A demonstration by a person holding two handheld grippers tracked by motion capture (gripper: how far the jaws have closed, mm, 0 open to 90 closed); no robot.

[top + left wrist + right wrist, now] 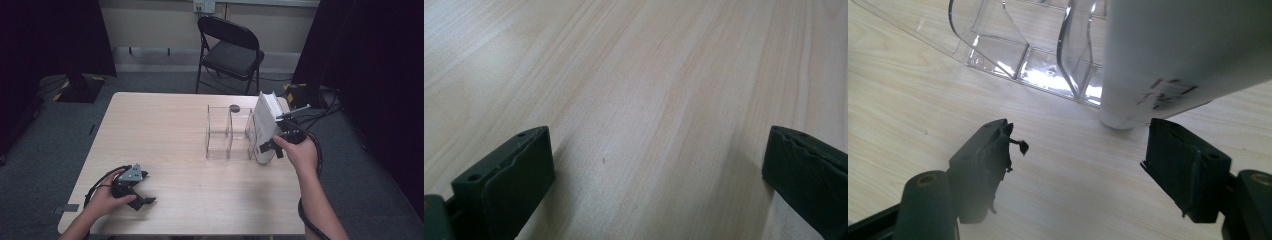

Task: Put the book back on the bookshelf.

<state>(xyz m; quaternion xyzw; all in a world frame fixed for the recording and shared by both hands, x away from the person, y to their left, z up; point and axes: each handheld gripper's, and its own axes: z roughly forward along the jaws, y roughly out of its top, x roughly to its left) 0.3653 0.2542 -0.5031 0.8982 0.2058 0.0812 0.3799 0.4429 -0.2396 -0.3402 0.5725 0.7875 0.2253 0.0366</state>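
A clear plastic organizer (227,132) with upright dividers stands on the right half of the wooden table (165,130). A white book-like slab (265,125) stands tilted at its right end. In the right gripper view its rounded lower corner (1188,50) rests on the wood by the organizer's (1013,45) front edge. My right gripper (270,148) is beside that corner, and its jaws (1080,145) are open with the slab just ahead of them, untouched. My left gripper (142,202) rests at the table's near left, open (656,150) over bare wood.
A black folding chair (230,50) stands beyond the table's far edge. A small dark round spot (234,107) sits behind the organizer. Black curtains hang at both sides. Bare wood stretches across the table's left and middle.
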